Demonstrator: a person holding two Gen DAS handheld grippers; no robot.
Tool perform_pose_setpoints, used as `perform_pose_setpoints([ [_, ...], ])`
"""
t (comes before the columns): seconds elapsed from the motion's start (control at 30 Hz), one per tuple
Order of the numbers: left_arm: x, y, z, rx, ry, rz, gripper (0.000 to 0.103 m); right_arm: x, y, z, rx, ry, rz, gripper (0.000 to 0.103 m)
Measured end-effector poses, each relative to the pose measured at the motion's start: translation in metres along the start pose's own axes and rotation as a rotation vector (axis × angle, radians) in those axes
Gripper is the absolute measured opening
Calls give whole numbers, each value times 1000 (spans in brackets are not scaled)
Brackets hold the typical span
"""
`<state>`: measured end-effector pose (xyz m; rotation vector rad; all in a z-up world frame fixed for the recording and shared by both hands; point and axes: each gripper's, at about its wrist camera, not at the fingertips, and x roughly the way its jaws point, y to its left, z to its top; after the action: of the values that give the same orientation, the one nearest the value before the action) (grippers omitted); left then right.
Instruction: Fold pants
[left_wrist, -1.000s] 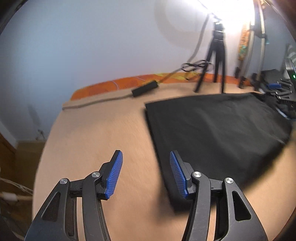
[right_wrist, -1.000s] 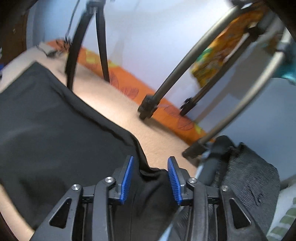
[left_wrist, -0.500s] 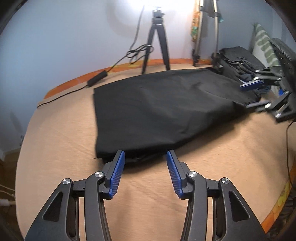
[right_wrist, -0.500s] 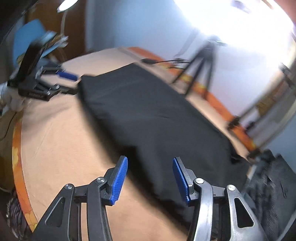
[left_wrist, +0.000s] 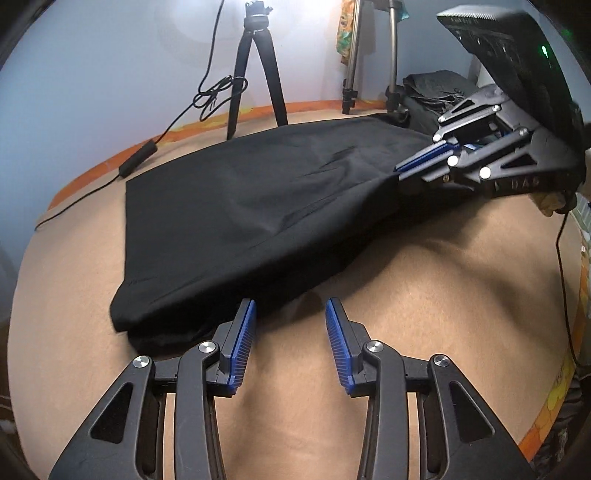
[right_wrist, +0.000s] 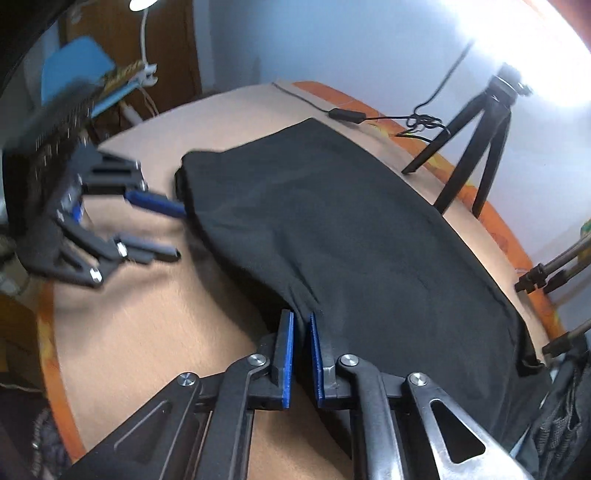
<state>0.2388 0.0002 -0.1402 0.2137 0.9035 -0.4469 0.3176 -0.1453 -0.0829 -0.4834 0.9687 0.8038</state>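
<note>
Black pants lie folded flat on a tan table; they also show in the right wrist view. My left gripper is open just at the near edge of the cloth, its left pad touching the hem; it also shows in the right wrist view. My right gripper is shut on the pants' near edge and lifts it slightly. It shows in the left wrist view, pinching the cloth's right edge.
A black tripod and cable with adapter stand at the table's far edge. Metal stand legs and a dark cloth pile sit at the far right. An orange border runs round the table.
My right gripper has closed on the pants' near edge and raised it. My left gripper has moved up to the cloth's edge, still open.
</note>
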Motion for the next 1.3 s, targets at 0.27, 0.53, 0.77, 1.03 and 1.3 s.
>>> perform_pose_setpoints([
  [0.27, 7, -11, 21, 12, -37, -63, 38, 3, -35, 8, 142, -2, 78, 4],
  [0.53, 32, -34, 50, 20, -16, -164, 40, 7, -57, 11, 239, -25, 115, 6],
  [0.77, 54, -53, 65, 5, 6, -263, 40, -21, -74, -11, 299, -61, 68, 27],
  [1.03, 61, -58, 69, -44, -28, -312, 43, -76, -119, -115, 588, -43, -140, 51],
  [1.3, 49, -70, 52, 15, -13, -314, 9, -88, -152, -209, 970, -66, -60, 61],
])
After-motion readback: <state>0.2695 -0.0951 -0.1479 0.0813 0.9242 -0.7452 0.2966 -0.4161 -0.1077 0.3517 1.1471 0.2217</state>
